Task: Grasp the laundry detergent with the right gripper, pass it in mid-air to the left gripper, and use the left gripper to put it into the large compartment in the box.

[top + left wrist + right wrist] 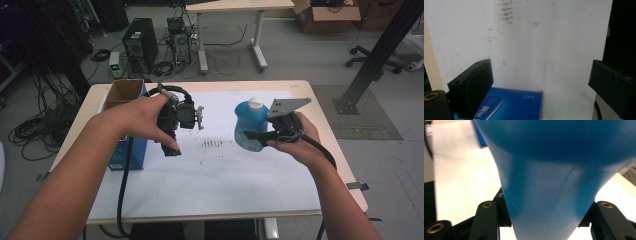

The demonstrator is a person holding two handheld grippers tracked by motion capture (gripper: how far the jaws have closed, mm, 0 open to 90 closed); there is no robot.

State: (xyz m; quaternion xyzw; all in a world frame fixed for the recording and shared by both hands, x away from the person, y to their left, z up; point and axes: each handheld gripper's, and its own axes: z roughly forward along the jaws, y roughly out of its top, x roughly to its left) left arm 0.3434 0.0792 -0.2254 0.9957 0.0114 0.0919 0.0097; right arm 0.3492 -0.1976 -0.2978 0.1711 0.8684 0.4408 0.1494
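A blue bottle (246, 120) with a white cap (256, 103) hangs above the right half of the table, upright. My right gripper (253, 134) is shut on its lower body. In the right gripper view the bottle (549, 177) sits between the two black jaws, pressed from both sides. My left gripper (172, 135) hovers over the left-middle of the table, pointing down, held in a hand. In the left gripper view its jaws (541, 82) stand wide apart with nothing between them, above a blue carton (511, 105).
The blue carton (135, 152) stands at the table's left edge, its open brown top (124, 92) toward the far side. A white sheet (225, 175) with dark smudges (212, 144) covers the wooden table (332, 135). Cables trail from both grippers toward the front edge.
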